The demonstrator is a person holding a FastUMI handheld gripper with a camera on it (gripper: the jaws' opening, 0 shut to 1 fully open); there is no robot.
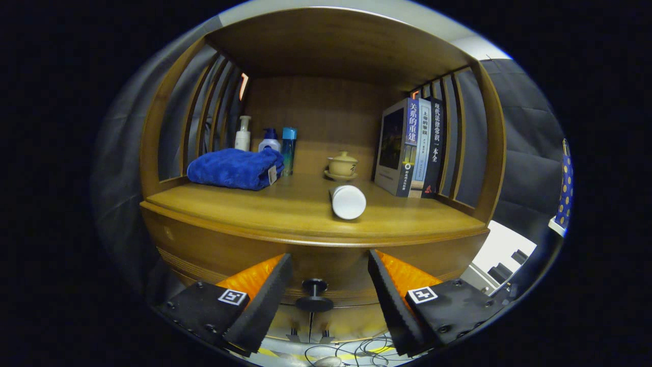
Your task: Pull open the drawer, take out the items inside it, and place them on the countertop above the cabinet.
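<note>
A wooden cabinet faces me, its drawer front (214,252) closed under the countertop (244,206). The drawer's dark round knob (314,293) stands out between my two fingers, a little ahead of them. My gripper (330,267) is open, its fingers spread to either side of the knob and not touching it. On the countertop a white cylinder (348,202) lies on its side near the front edge, its round end toward me. What is inside the drawer is hidden.
A folded blue towel (232,168) lies at the countertop's left, with three bottles (270,142) behind it. A small lidded cup on a saucer (342,165) sits at the back. Upright books (410,148) stand at the right. Cables (351,351) lie on the floor below.
</note>
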